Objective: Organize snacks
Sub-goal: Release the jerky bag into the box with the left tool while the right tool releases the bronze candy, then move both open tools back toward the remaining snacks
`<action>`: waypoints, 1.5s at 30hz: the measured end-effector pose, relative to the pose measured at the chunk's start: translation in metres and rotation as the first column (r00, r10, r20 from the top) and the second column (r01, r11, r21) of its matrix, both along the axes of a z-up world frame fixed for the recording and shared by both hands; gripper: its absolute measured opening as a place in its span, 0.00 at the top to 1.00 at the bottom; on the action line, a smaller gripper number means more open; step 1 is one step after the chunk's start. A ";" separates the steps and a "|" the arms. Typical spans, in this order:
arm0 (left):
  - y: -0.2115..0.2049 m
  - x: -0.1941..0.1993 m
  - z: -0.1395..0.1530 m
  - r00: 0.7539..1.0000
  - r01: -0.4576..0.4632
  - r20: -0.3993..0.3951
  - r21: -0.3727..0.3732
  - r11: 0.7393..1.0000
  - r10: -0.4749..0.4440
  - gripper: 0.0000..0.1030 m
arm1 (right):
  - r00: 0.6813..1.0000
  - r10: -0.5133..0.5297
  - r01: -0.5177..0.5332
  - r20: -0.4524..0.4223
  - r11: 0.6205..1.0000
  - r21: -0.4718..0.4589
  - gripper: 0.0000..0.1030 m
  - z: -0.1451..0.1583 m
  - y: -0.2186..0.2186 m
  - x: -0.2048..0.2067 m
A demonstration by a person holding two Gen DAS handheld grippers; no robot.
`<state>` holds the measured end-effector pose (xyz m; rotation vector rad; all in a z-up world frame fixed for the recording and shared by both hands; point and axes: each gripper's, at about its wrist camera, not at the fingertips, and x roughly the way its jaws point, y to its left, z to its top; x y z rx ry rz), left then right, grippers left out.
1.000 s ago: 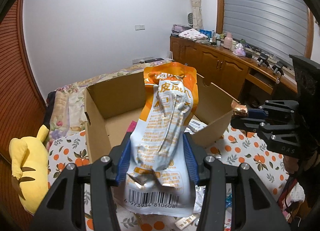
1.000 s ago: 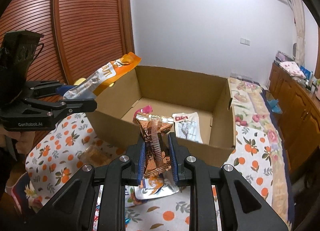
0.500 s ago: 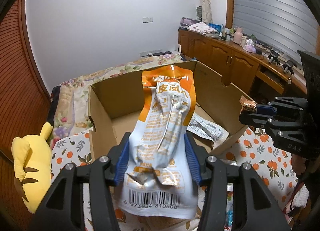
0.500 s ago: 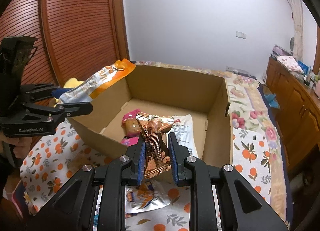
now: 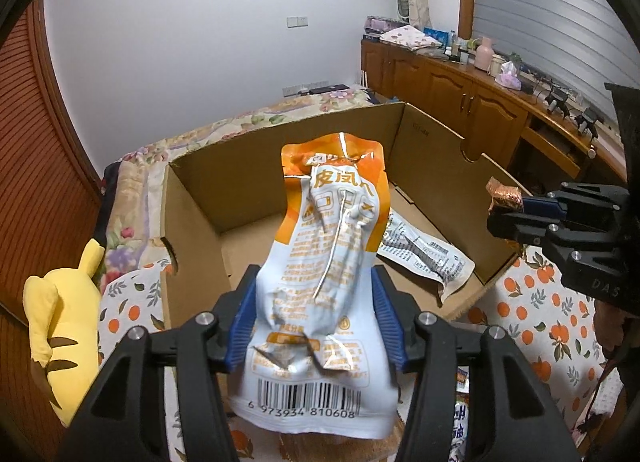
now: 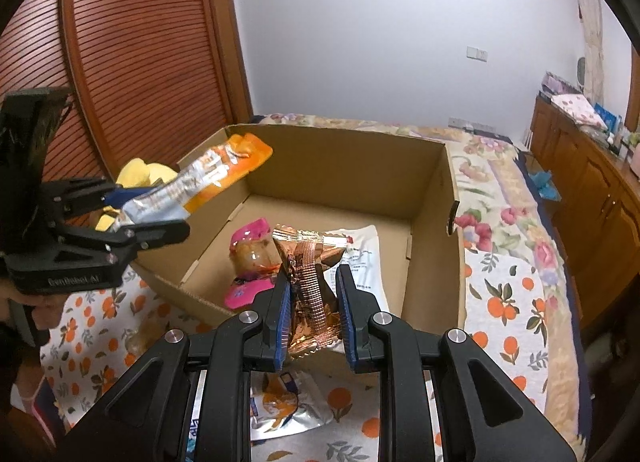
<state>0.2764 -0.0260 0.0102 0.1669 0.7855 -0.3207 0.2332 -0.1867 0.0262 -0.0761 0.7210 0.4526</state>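
Observation:
An open cardboard box point(image 5: 200, 229) point(image 6: 344, 165) stands on the bed. My left gripper point(image 5: 316, 282) point(image 6: 152, 213) holds an orange and white snack packet point(image 5: 328, 262) point(image 6: 208, 177) upright over the box's near left wall. Its jaws are opening, with the packet still between the pads and kept aloft. My right gripper point(image 6: 314, 282) point(image 5: 508, 209) is shut on a crinkled copper foil packet point(image 6: 308, 262) point(image 5: 502, 191) at the box's near edge. On the box floor lie a pink packet point(image 6: 250, 258) and a white printed packet point(image 6: 360, 258) point(image 5: 420, 250).
A yellow plush toy point(image 5: 52, 322) lies left of the box. Loose snack packets point(image 6: 280, 402) rest on the orange-print bedspread point(image 6: 504, 310) below the grippers. A wooden cabinet point(image 5: 460, 93) with clutter runs along the right wall; slatted wooden doors point(image 6: 140, 61) stand on the left.
Both grippers have moved forward with their packets, closer to and partly over the box. The left jaws stand slightly wider around the orange and white packet.

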 end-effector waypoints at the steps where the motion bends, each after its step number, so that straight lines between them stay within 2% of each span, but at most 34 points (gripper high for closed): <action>1: 0.000 0.001 0.000 1.000 -0.003 0.001 0.000 1.000 0.003 0.46 | 1.000 -0.004 0.004 -0.002 1.000 -0.003 0.81 0.000 0.000 0.003; 8: 0.001 0.006 0.001 1.000 -0.017 0.010 -0.011 1.000 0.017 0.44 | 0.999 -0.019 0.019 -0.032 1.000 0.003 0.81 -0.008 -0.003 0.015; 16: 0.010 0.010 0.007 0.998 -0.043 0.039 -0.054 0.998 0.045 0.40 | 0.999 -0.033 0.030 -0.043 0.996 -0.082 0.81 -0.017 0.005 0.031; 22: 0.015 0.006 0.011 0.997 -0.048 0.051 -0.059 0.997 0.051 0.39 | 0.997 -0.040 0.038 -0.066 0.998 -0.042 0.80 -0.020 0.005 0.039; 25: 0.020 0.002 0.012 0.997 -0.044 0.055 -0.068 0.997 0.048 0.39 | 0.996 -0.051 0.049 -0.076 0.999 -0.018 0.73 -0.021 0.004 0.041; 27: 0.022 -0.004 0.013 0.997 -0.038 0.061 -0.069 0.997 0.042 0.38 | 0.996 -0.046 0.045 -0.080 0.999 -0.010 0.72 -0.022 0.004 0.041; 32: 0.034 -0.029 0.018 0.996 -0.028 0.079 -0.095 0.995 0.036 0.38 | 0.999 -0.014 0.014 -0.052 1.000 0.001 0.72 -0.014 0.007 0.022; 39: 0.044 -0.077 0.028 0.993 0.003 0.121 -0.100 0.995 0.009 0.38 | 0.998 0.054 -0.055 0.025 0.998 0.027 0.72 0.010 0.005 -0.027; 45: 0.048 -0.108 0.021 0.992 0.033 0.124 -0.102 0.994 -0.021 0.37 | 0.991 0.119 -0.121 0.056 0.992 0.039 0.72 0.015 0.005 -0.072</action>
